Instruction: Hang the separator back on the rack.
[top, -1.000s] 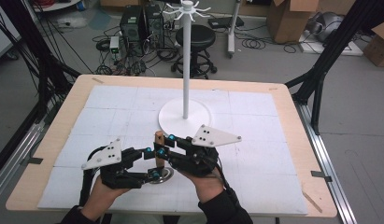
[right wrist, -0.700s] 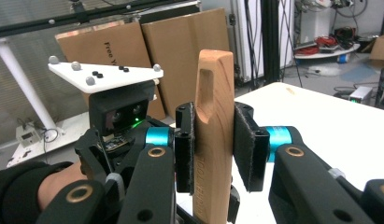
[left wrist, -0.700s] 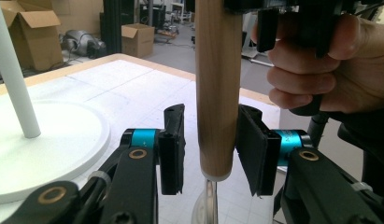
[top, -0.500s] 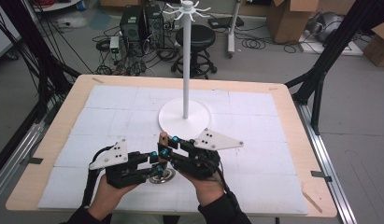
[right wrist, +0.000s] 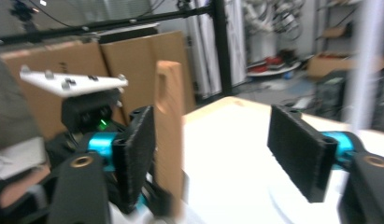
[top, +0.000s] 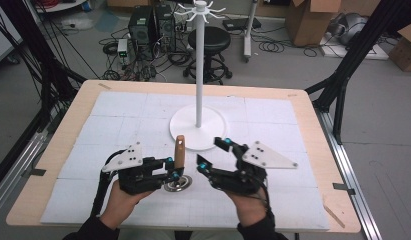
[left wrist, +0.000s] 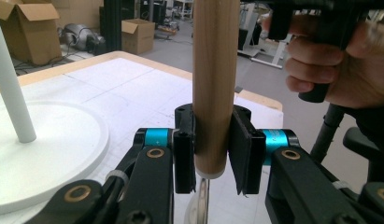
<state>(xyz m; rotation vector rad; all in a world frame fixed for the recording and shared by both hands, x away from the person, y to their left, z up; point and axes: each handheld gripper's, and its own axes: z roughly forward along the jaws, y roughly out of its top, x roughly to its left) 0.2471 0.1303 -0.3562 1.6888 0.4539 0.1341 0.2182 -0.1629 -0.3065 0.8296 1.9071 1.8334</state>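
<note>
— While the left tool (top: 169, 167) clamps the round wooden handle (top: 179, 150) upright near the front of the surface (top: 68, 130), its metal cup (top: 177, 185) low, what's the step?

— A handover or lift, I'd judge. The right tool (top: 213, 154), jaws wide and empty, sits just right of it.

— Next?

— Probably carry it to the white hook stand (top: 198, 65) farther back; open room lies between, the round base (top: 213, 131) close.
</note>
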